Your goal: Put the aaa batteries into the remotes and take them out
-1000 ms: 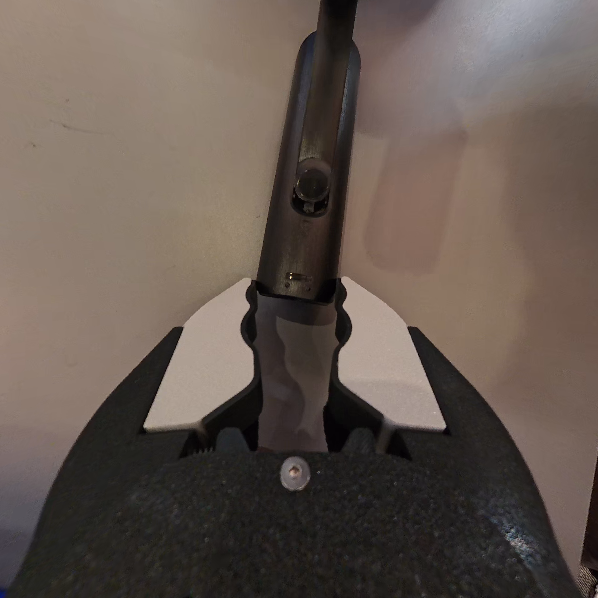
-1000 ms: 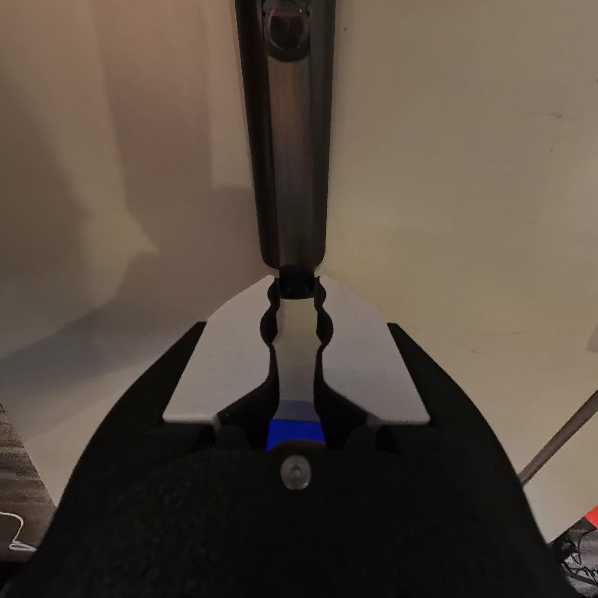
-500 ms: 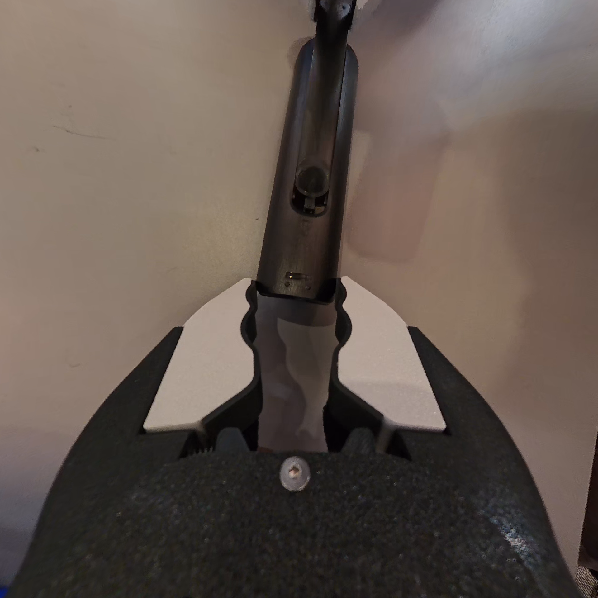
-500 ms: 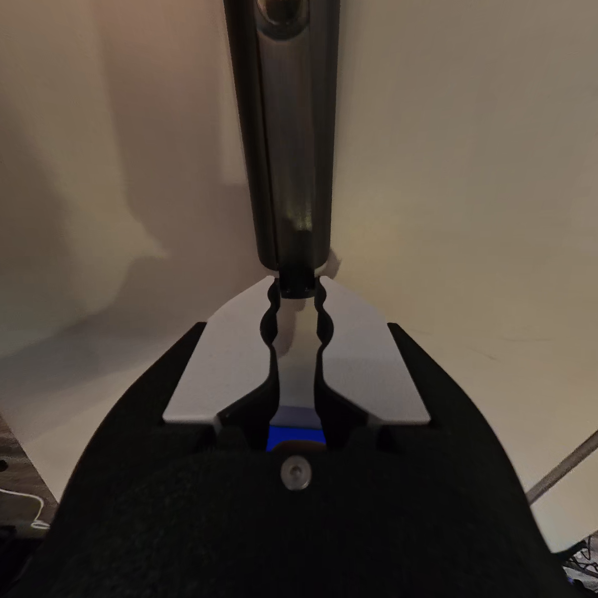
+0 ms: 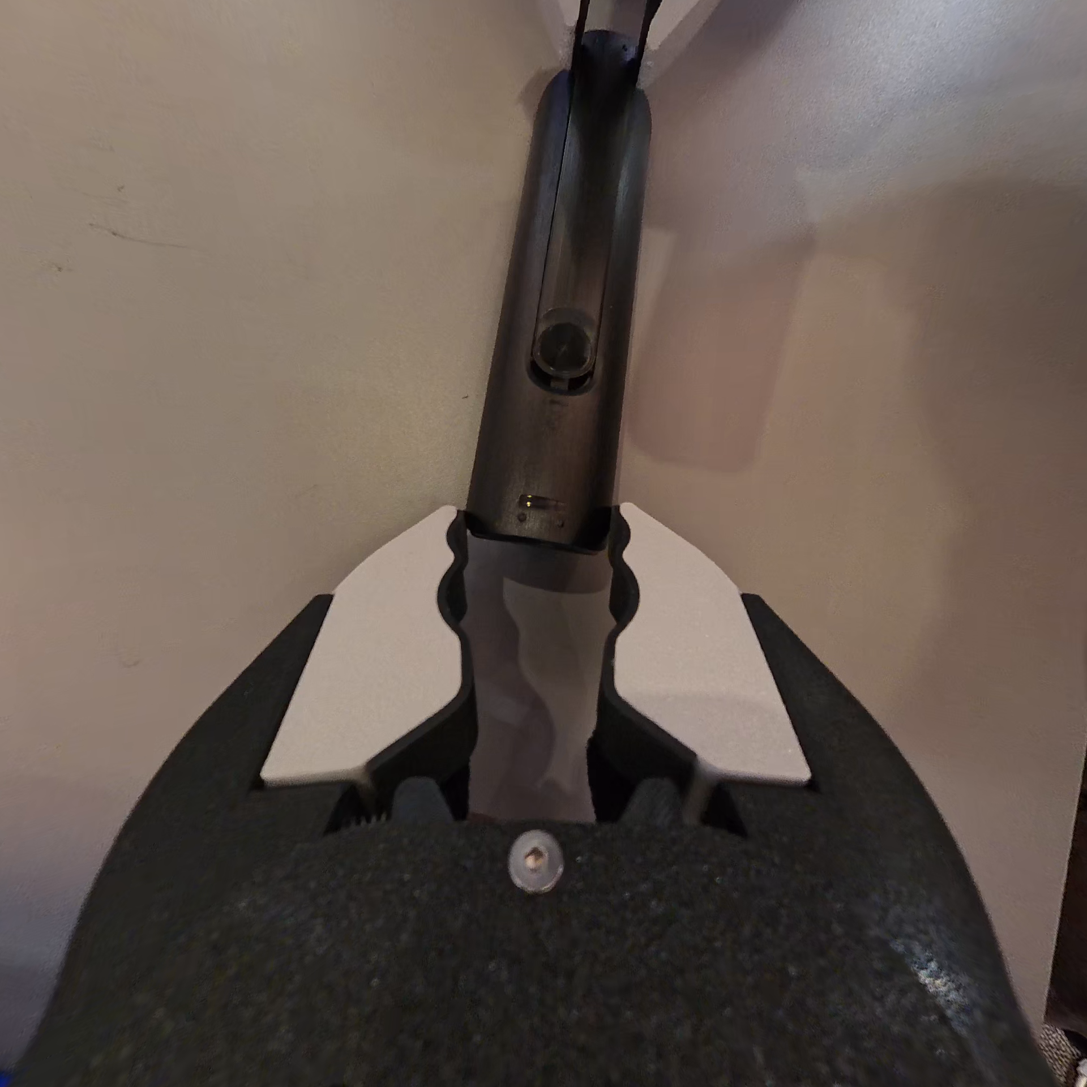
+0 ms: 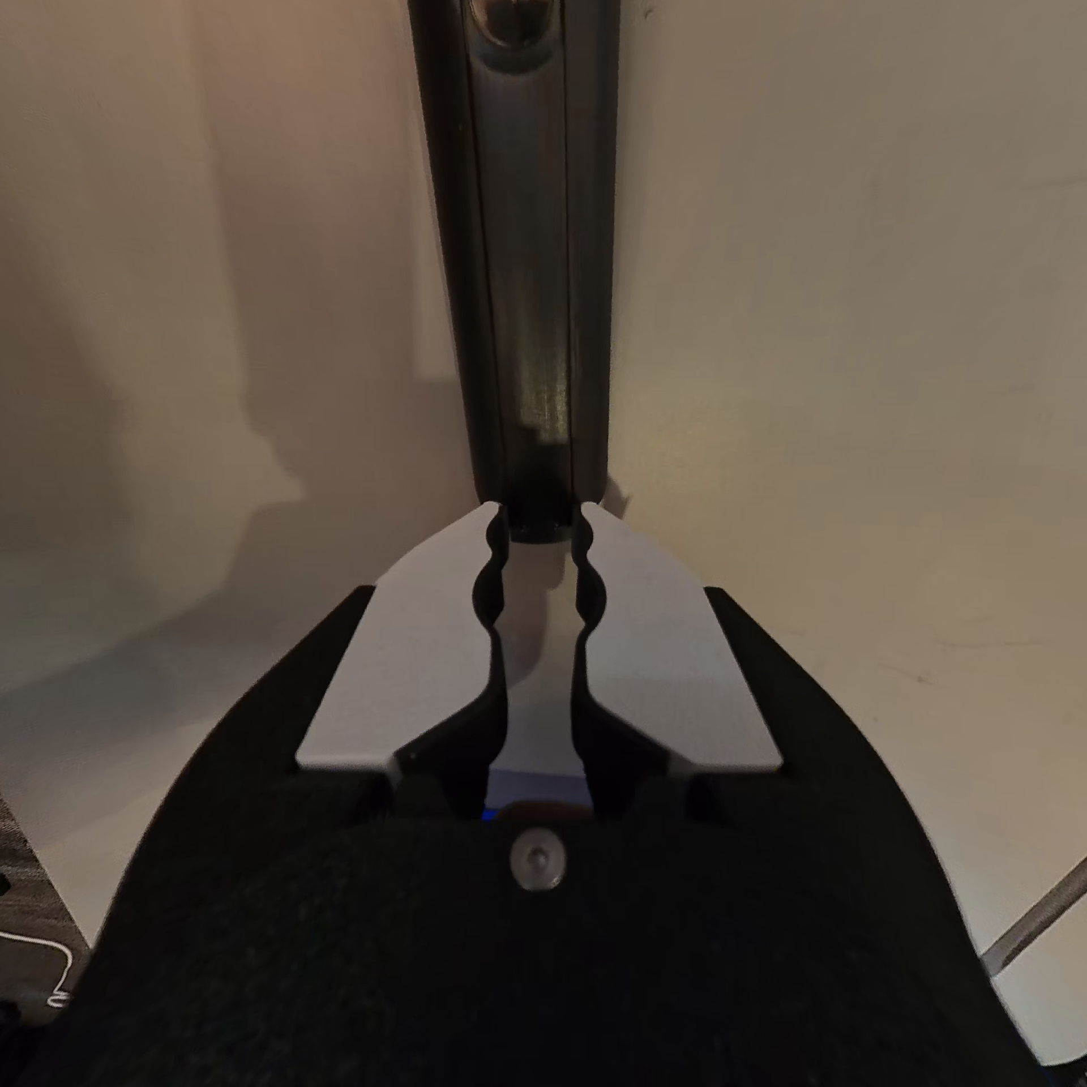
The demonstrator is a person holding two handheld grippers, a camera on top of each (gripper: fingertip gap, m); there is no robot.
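A slim black remote lies lengthwise on a cream table between both grippers. My left gripper is shut on its near end. The upper face has a long slot with a round dark part in it. At the far end a narrower inner piece sticks out, with the other gripper's tips beside it. In the right wrist view my right gripper is shut on that narrow inner piece, and the remote runs away from it. No loose battery shows.
In the right wrist view a thin metal rod crosses the lower right corner, and a white cable lies on grey carpet at the lower left, past the table edge. In the left wrist view a dark edge borders the table at the right.
The right gripper has drawn back a little from the left one. The inner piece now shows beyond the remote's far end in the left wrist view. Both grips are unchanged.
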